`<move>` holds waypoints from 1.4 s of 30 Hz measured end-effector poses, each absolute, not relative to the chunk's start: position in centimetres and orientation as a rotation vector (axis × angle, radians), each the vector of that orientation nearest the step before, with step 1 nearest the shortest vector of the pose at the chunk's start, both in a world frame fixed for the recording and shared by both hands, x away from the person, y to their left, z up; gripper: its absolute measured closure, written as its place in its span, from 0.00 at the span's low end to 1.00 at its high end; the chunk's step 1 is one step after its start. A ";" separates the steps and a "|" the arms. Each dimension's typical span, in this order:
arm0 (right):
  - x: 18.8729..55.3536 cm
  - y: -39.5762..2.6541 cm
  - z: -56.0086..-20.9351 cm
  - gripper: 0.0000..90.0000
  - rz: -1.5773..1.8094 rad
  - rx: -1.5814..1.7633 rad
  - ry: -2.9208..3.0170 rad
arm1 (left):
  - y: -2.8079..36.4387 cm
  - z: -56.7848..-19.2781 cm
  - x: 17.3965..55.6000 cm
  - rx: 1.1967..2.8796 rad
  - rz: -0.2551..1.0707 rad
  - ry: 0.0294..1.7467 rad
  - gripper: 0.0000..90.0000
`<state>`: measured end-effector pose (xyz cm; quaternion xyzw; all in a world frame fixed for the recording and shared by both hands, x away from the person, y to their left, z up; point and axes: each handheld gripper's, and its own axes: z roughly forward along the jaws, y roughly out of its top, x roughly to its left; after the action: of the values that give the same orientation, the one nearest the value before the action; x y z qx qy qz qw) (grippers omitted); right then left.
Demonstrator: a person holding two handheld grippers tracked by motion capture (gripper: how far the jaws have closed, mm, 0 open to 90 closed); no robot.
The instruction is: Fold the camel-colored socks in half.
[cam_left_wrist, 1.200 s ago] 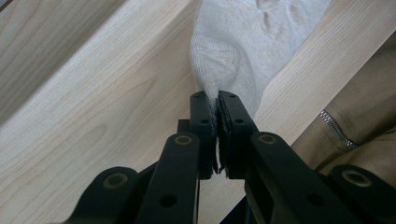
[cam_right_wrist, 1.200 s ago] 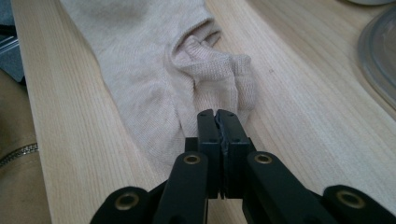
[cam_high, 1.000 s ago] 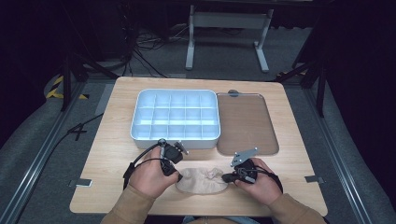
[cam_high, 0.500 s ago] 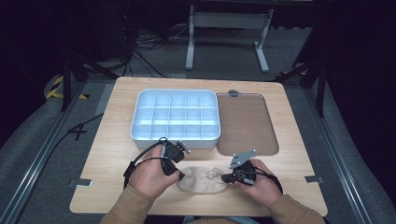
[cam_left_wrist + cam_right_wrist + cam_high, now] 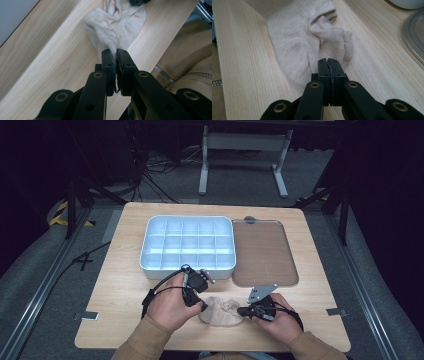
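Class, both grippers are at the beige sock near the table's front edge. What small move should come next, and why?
Probably draw the two grippers gently apart to pull the sock flat. The left gripper is shut on one end of it, the right gripper seems shut on the other edge, and the fabric between them lies bunched and folded on the table.
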<state>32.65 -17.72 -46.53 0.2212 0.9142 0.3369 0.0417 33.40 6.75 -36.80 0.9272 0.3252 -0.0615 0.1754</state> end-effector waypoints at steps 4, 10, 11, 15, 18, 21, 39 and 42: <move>32.7 -17.9 -46.7 1.00 1.057 0.683 2.793 | 5.8 -36.8 33.7 2.630 -0.177 0.886 0.95; 32.6 -18.0 -46.8 1.00 1.070 0.687 2.786 | 4.8 -36.9 34.1 2.630 -0.193 0.860 0.95; 32.6 -18.1 -46.8 1.00 1.076 0.691 2.785 | 4.6 -36.9 34.2 2.634 -0.195 0.851 0.95; 32.6 -18.2 -46.9 1.00 1.090 0.699 2.783 | 3.6 -37.4 34.6 2.642 -0.217 0.835 0.95; 32.7 -18.2 -46.9 1.00 1.092 0.697 2.788 | 3.0 -37.7 34.8 2.646 -0.230 0.824 0.95; 32.7 -18.2 -46.9 1.00 1.093 0.697 2.790 | 2.4 -38.1 34.9 2.653 -0.240 0.817 0.95; 32.8 -18.1 -46.9 1.00 1.099 0.697 2.795 | -0.5 -39.5 35.3 2.659 -0.303 0.752 0.95; 32.8 -18.1 -46.9 1.00 1.098 0.696 2.793 | -0.6 -40.0 35.5 2.662 -0.305 0.762 0.95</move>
<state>32.78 -18.14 -46.91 0.2259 0.9062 0.3562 0.0306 35.52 -0.64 -39.98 0.9405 0.2691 -0.1078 0.1770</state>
